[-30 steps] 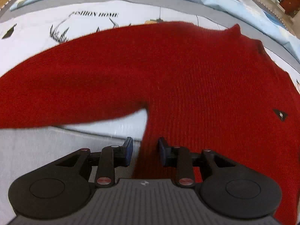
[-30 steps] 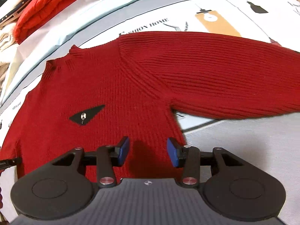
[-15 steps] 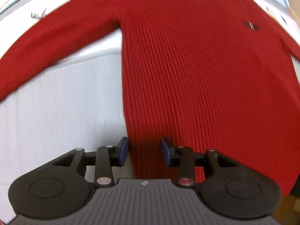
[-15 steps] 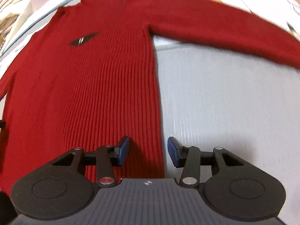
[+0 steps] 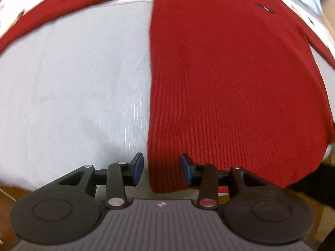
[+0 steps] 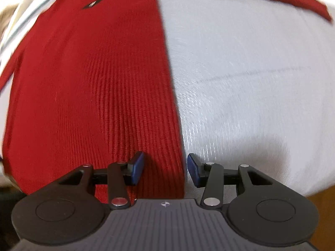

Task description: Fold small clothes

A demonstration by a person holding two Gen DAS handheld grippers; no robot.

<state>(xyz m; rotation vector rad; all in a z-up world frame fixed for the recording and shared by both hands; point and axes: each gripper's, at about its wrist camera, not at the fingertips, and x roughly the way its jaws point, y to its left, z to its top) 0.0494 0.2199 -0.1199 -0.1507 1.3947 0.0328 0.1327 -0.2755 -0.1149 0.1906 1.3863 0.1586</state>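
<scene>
A red knitted sweater (image 5: pixel 230 83) lies flat, front up, on a pale sheet, with a small black chest patch (image 5: pixel 266 9). My left gripper (image 5: pixel 162 168) hovers open over the sweater's left side edge, just above its hem corner (image 5: pixel 155 186). One blue pad is over the sheet and the other over the knit. In the right wrist view the sweater (image 6: pixel 94 94) fills the left half. My right gripper (image 6: pixel 165 168) stands open astride its right side edge near the hem. Neither pair of pads presses the fabric. Both sleeves stretch out sideways at the top.
The pale grey-white sheet (image 5: pixel 73 83) spreads out on both sides of the sweater (image 6: pixel 251 83). Its near edge drops to a brown wooden surface (image 6: pixel 320 202). A dark shape (image 5: pixel 314 179) sits at the right by the hem. Printed bedding shows blurred along the far edge.
Both grippers have slid from the armpits down along the sweater's side edges to the hem. The left jaws stand a little wider than a second ago.
</scene>
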